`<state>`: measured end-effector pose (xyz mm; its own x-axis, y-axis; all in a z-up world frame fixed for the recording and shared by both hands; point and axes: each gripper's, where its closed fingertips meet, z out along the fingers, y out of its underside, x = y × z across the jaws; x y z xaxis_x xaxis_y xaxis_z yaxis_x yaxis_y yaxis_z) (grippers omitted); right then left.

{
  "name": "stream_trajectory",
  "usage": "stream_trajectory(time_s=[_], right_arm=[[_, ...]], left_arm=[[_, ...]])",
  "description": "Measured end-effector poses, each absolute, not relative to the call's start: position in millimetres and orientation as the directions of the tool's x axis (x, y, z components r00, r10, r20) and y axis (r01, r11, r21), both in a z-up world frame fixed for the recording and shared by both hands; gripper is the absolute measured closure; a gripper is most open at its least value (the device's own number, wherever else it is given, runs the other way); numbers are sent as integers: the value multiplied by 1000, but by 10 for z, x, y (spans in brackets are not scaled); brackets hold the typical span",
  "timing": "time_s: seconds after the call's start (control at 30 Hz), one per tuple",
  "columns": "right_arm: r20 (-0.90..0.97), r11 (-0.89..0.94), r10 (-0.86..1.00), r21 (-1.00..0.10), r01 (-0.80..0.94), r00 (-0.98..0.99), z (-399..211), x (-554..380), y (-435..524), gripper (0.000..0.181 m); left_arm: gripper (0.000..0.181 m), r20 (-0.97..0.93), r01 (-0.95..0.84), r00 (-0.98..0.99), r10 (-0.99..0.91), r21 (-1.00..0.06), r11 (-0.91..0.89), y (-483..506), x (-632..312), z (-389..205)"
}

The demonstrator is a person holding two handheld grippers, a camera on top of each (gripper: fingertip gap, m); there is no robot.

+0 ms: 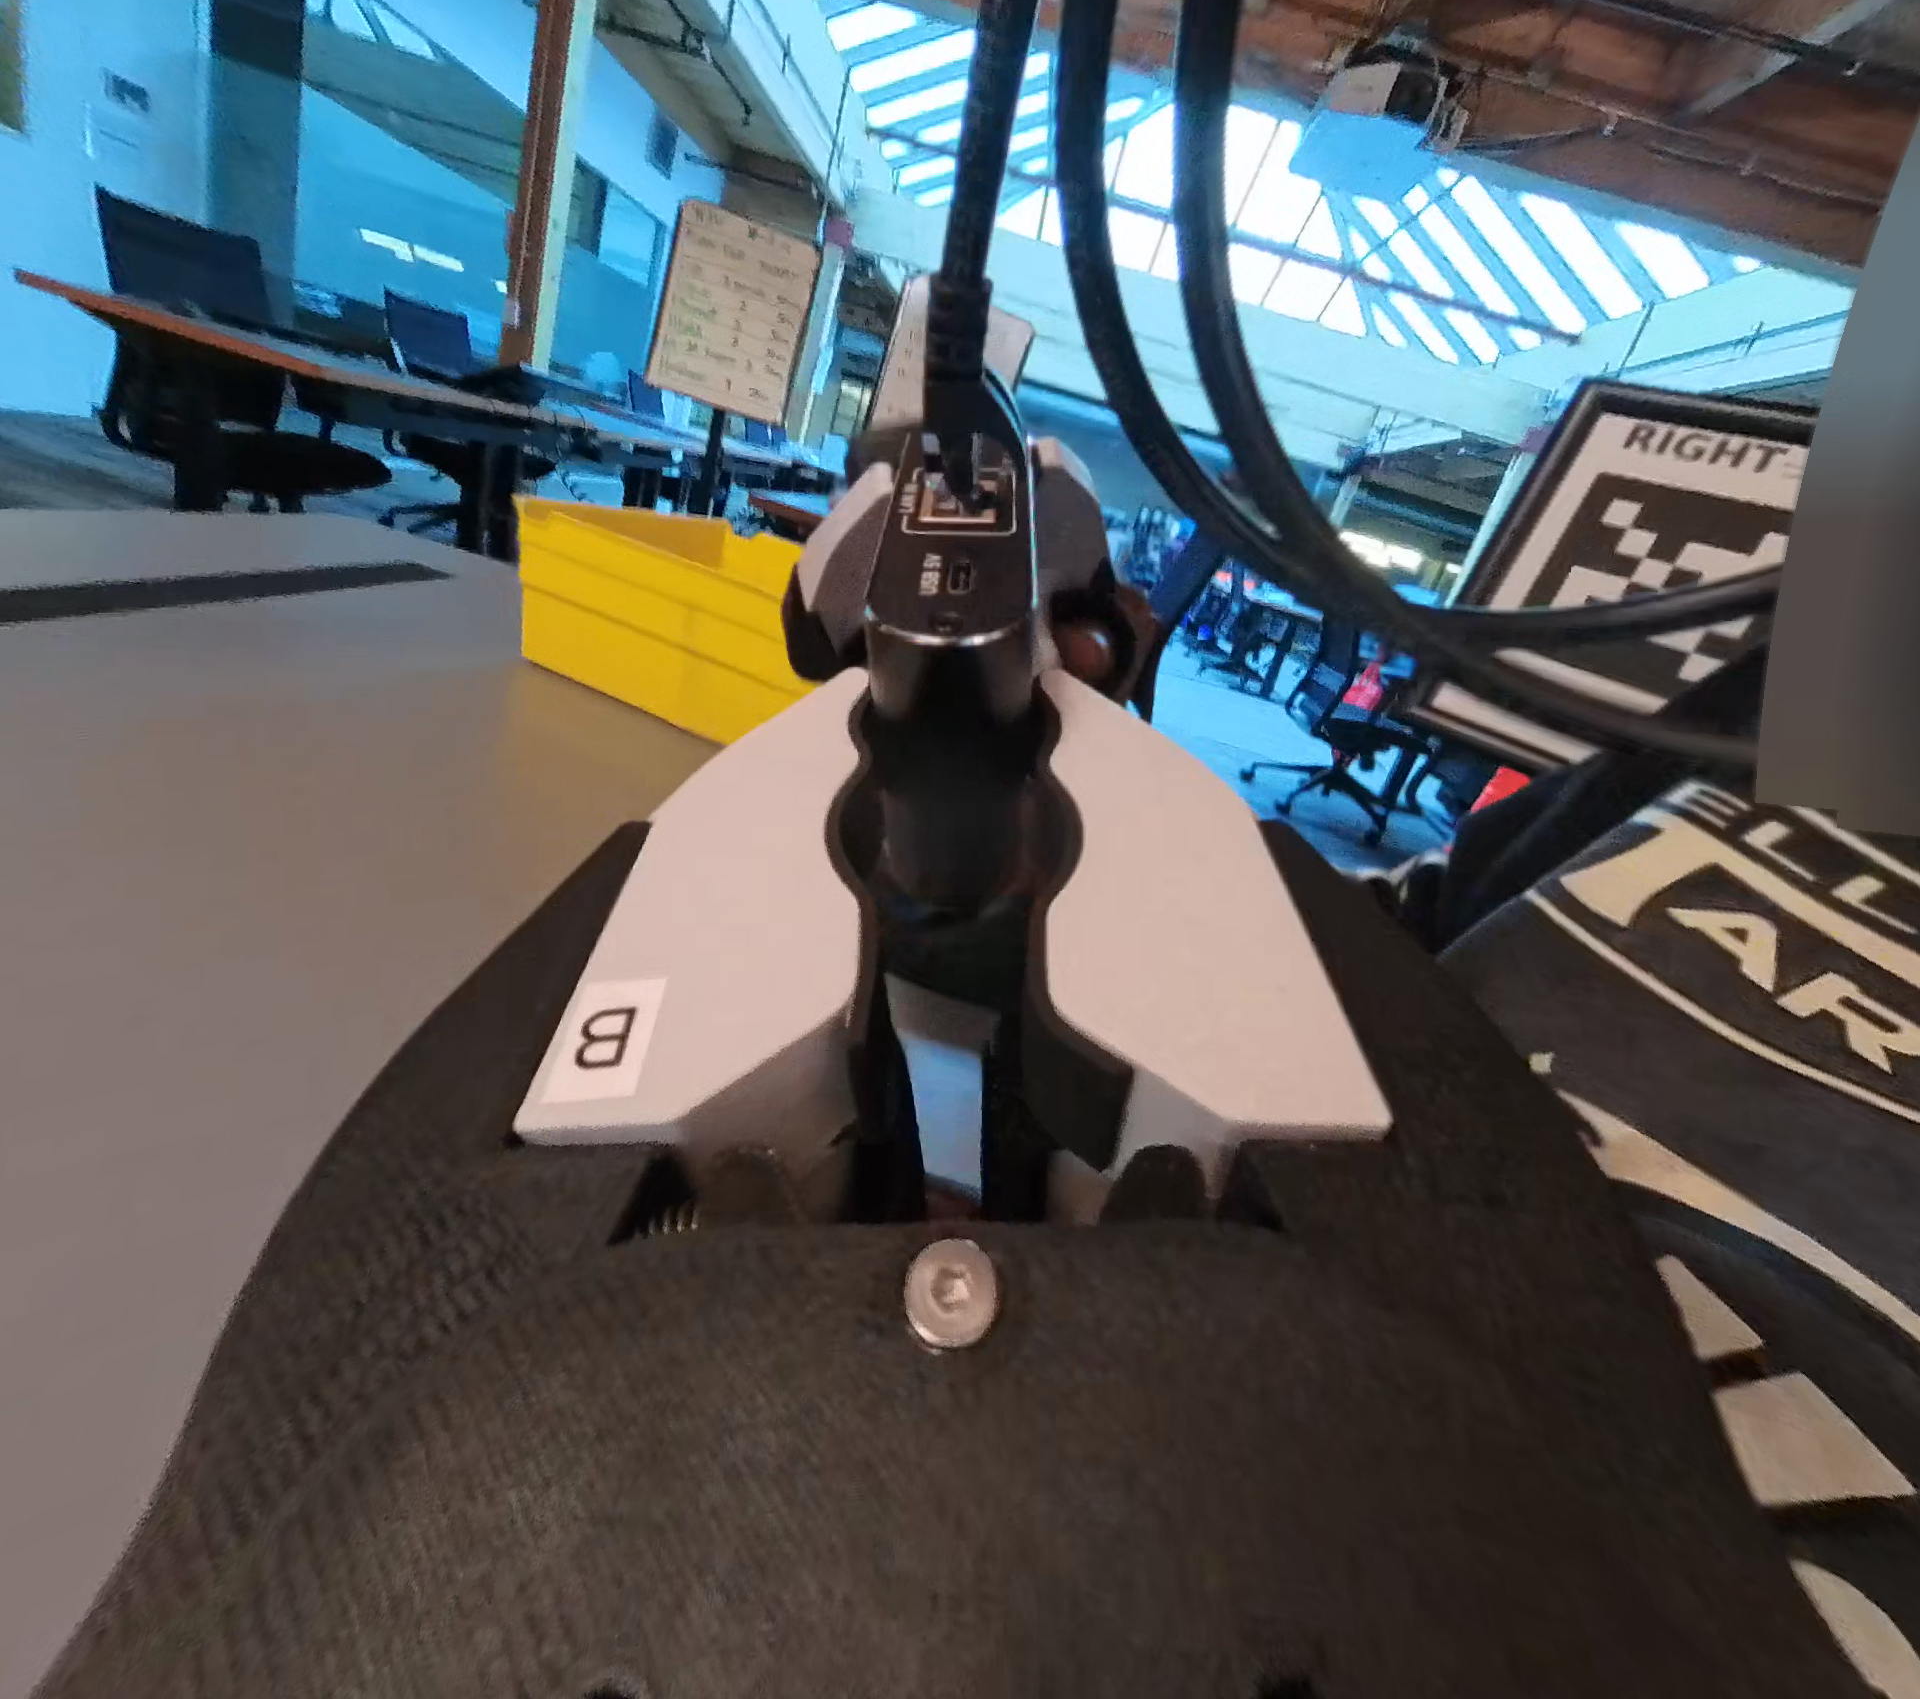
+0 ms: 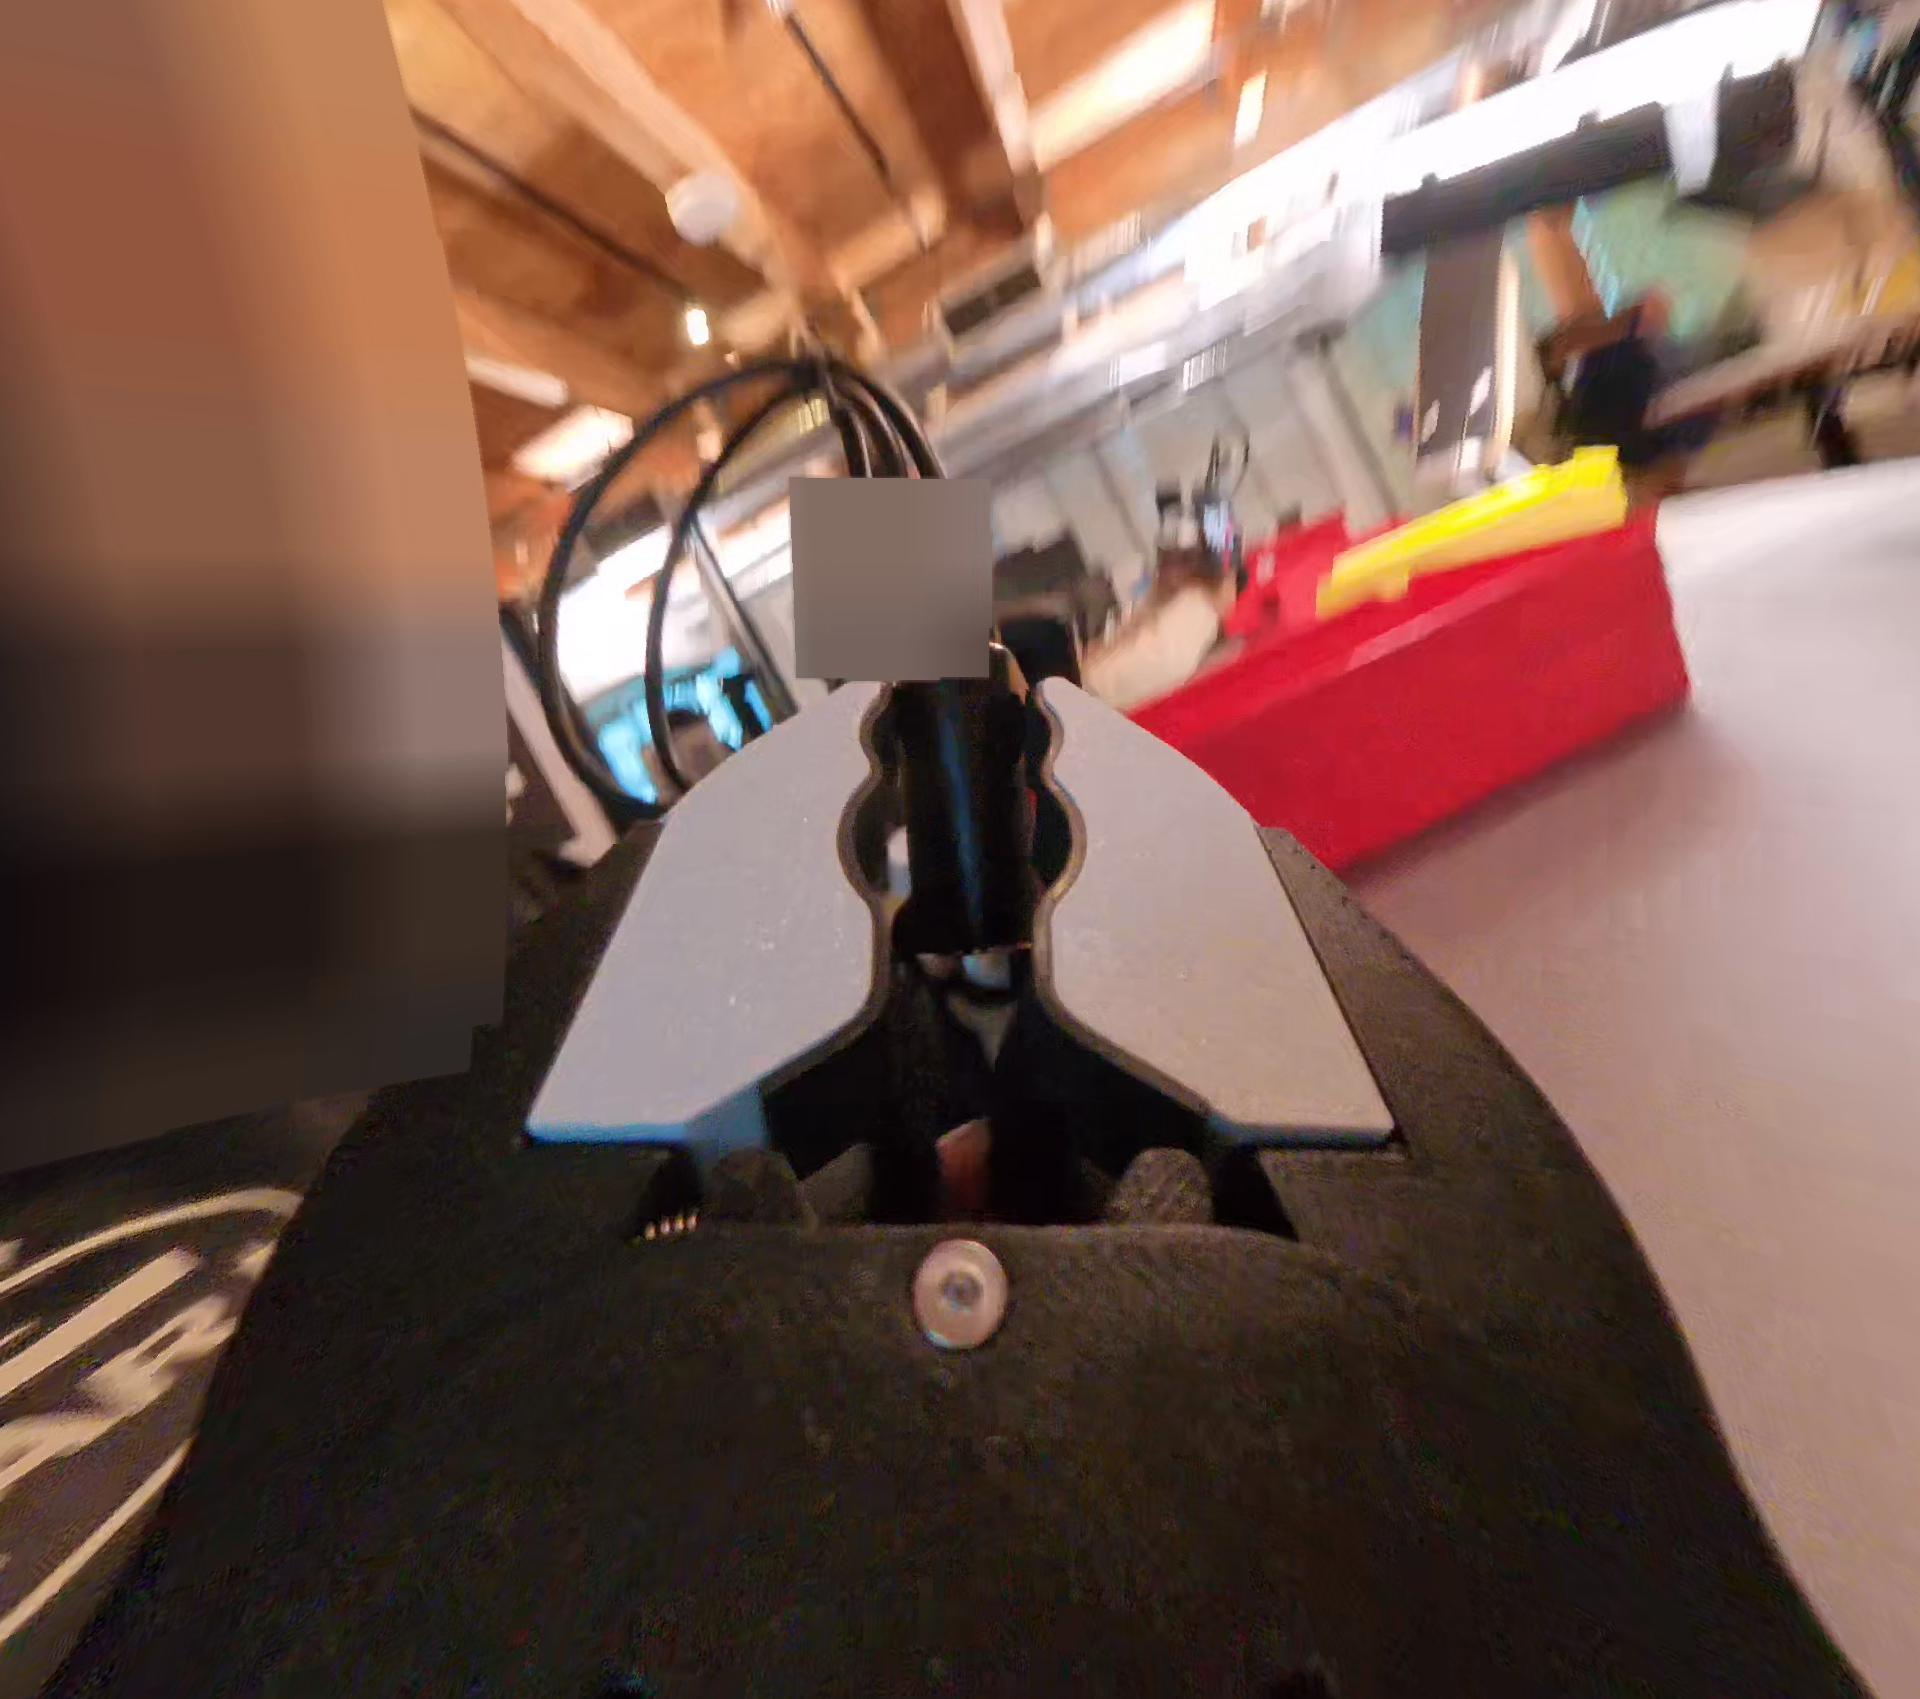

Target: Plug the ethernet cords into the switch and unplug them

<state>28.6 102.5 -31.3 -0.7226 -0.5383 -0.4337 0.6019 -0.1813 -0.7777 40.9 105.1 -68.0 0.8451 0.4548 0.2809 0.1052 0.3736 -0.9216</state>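
In the left wrist view my left gripper (image 1: 951, 693) is shut on the dark, slim switch (image 1: 951, 579) and holds it upright above the grey table (image 1: 260, 766). A black braided ethernet cord (image 1: 987, 91) is plugged into the switch's top port and rises out of view. Grey fingers (image 1: 831, 548) of the other gripper sit close behind the switch. In the right wrist view, which is blurred, my right gripper (image 2: 956, 693) is shut on a black cord end (image 2: 956, 818). A mosaic patch hides what lies just beyond its tips. Black cord loops (image 2: 603, 569) hang to the left.
Two smooth black cables (image 1: 1205, 195) curve down to the right past the right gripper's marker board (image 1: 1642, 548). A yellow bin (image 1: 644, 600) stands on the table behind the switch. A red bin (image 2: 1434, 683) with yellow parts stands to the right. A person's dark printed garment (image 1: 1714, 974) is close by. Less than 4 cm separates the two grippers' tips.
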Motion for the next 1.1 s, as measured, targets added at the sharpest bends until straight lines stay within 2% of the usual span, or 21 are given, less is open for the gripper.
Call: stream_trajectory(time_s=[0.03, 0.1, 0.2, 0.3, 0.4, 0.53, 0.63, 0.73, 0.87, 0.97, 1.1], right_arm=[[-461, -89, -534, -803, 589, -709, -373, 272, 1061, 158], [-458, 47, -524, -857, 513, -718, -485, 289, 1180, 158], [-303, 136, -438, -953, 271, -846, -699, 298, 1284, 149], [-197, 241, -467, -966, 91, -862, -866, 488, 1337, 141], [-188, 298, -472, -953, 45, -862, -962, 563, 1297, 155], [-199, 225, -458, -969, 103, -866, -877, 532, 1201, 157], [-243, 44, -455, -967, 251, -856, -645, 459, 1095, 157], [-349, -125, -446, -887, 444, -824, -459, 334, 1018, 157], [-427, -260, -443, -780, 569, -788, -404, 310, 924, 158], [-423, -311, -455, -750, 584, -784, -393, 387, 878, 157], [-347, -191, -430, -868, 459, -834, -454, 451, 871, 157]], left_arm=[[156, 280, 118, 841, 463, -930, 349, 1059, 397, -717], [157, 273, 142, 848, 454, -943, 302, 1134, 410, -786], [157, 278, 196, 860, 427, -954, 227, 1254, 443, -913], [157, 291, 241, 867, 404, -956, 169, 1318, 471, -1008], [157, 276, 247, 889, 366, -961, 124, 1387, 542, -1046], [157, 270, 226, 883, 385, -962, 156, 1323, 516, -992], [155, 323, 194, 876, 359, -916, 351, 1198, 480, -745], [141, 385, 183, 855, 348, -851, 493, 1077, 417, -613], [139, 374, 147, 845, 383, -851, 505, 1094, 395, -606], [155, 351, 87, 850, 394, -830, 551, 1028, 426, -522], [156, 351, 110, 859, 373, -837, 535, 990, 448, -522]])
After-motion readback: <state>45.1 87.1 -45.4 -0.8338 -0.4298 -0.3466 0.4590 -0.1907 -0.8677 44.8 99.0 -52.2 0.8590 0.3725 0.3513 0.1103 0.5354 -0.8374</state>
